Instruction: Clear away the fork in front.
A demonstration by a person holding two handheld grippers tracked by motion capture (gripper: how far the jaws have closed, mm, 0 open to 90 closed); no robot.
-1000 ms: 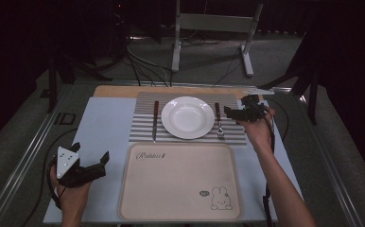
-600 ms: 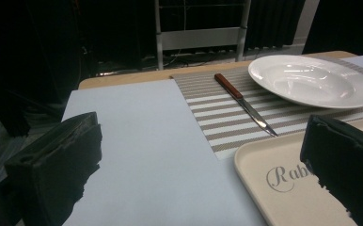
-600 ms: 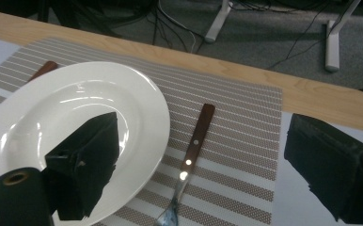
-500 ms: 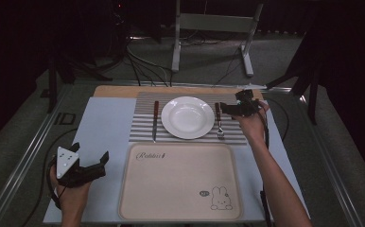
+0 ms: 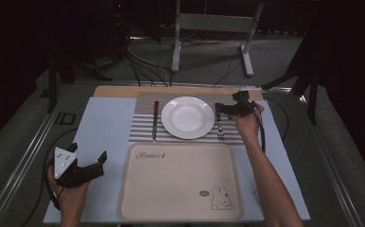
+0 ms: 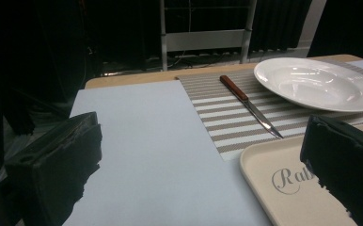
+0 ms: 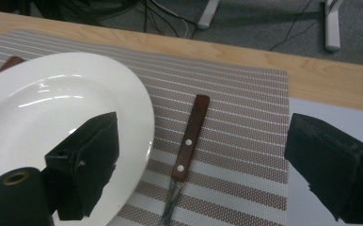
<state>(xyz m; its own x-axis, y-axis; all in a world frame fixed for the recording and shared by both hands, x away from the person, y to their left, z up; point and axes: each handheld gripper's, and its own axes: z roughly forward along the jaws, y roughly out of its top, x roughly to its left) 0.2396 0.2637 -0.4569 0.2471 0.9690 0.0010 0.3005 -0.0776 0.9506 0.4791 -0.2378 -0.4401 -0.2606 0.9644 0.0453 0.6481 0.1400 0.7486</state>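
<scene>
worktop [image 5: 109,123]: light blue sheet; striped placemat [image 5: 145,125] at the far side, tray [image 5: 180,182] on my near side
tray: bare, rabbit print at its near right corner
plate [image 5: 187,117]: white, centred on the placemat, between knife and fork
knife [image 5: 155,119]: left of the plate, wooden handle to the far end
fork [image 7: 185,150]: right of the plate, just beside its rim; I can't tell if they touch; long axis runs far-to-near, wooden handle far, tines toward me
right gripper [image 5: 228,109]: mine, hovering over the fork's handle end, jaws spread wide, holding nothing; in the right gripper view the handle lies between the two jaws, one jaw over the plate rim
left gripper [image 5: 88,169]: mine, low at the near-left corner, left of the tray, jaws apart and empty, well away from the fork
nearer hand: right, by far
next move, my guess: drop straight down, close across the handle, keep the plate-side jaw off the rim
</scene>
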